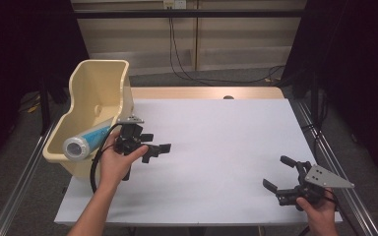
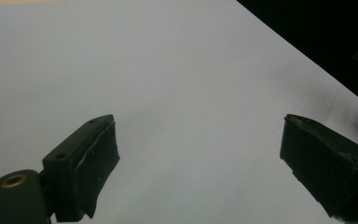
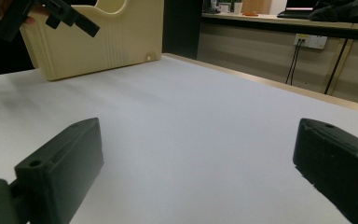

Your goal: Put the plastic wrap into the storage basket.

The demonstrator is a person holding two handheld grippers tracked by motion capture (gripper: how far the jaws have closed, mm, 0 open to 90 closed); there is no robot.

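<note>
A cream plastic bin (image 1: 100,98) stands at the table's left edge. A light blue tube with a silvery round end (image 1: 81,144) lies tilted inside it, the end pointing toward the person. Just right of the bin, over the white table top (image 1: 216,142), my left gripper (image 1: 158,147) is open with nothing between its jaws; its own view looks along them at the bare table (image 2: 168,84). My right gripper (image 1: 280,172) rests near the front right corner, open and empty. From the right gripper view the bin (image 3: 116,37) and the left gripper (image 3: 70,16) show at the upper left.
A wooden strip (image 1: 206,92) runs along the table's far edge. Metal rails (image 1: 24,172) flank both sides of the table. Cables (image 1: 187,69) hang on the wall behind. A counter with sockets (image 3: 307,42) shows beyond the table in the right gripper view.
</note>
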